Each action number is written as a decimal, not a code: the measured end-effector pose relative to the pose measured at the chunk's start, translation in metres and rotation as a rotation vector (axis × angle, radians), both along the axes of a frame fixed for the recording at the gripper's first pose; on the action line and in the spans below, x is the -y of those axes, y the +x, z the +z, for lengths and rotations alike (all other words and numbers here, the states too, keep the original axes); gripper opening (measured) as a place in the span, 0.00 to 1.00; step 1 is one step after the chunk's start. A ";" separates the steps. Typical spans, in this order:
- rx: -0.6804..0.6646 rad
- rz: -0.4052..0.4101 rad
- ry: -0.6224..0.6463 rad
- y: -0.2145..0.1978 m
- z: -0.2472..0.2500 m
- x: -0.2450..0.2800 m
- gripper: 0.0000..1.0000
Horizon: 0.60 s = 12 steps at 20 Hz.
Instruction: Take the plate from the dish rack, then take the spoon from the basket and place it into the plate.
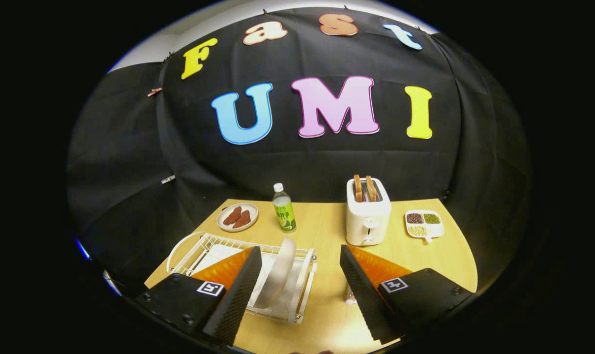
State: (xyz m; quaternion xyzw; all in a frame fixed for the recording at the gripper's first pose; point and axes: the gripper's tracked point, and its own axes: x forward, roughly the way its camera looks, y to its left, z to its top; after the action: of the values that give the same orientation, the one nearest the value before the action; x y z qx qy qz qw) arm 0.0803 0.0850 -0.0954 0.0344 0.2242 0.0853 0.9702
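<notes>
Gripper (300, 263) held above the wooden table (327, 314), fingers spread wide and grasping nothing; the left finger overlaps the white wire dish rack (297, 295), where the white plate (278, 273) stands on edge just inside that finger. Beyond the fingers stand a green-labelled drink bottle (283, 209), its print too small to read, and a white toaster (368, 216) holding two slices. Farther left lies a plate of brown food (237, 217); farther right, a divided dish of grains (424, 223).

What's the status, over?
Gripper open, empty. Plate upright in dish rack, between the fingers, nearer one. Nothing in the way.
</notes>
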 end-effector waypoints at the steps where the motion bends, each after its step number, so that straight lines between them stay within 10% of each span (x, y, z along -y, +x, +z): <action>1: -0.032 -0.005 -0.002 0.005 -0.007 -0.005 0.99; 12: -0.401 -0.087 -0.010 0.034 -0.109 -0.032 0.91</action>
State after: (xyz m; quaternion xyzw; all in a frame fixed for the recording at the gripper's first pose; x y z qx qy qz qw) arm 0.1143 0.1174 -0.2048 0.0554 0.4118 0.0336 0.9089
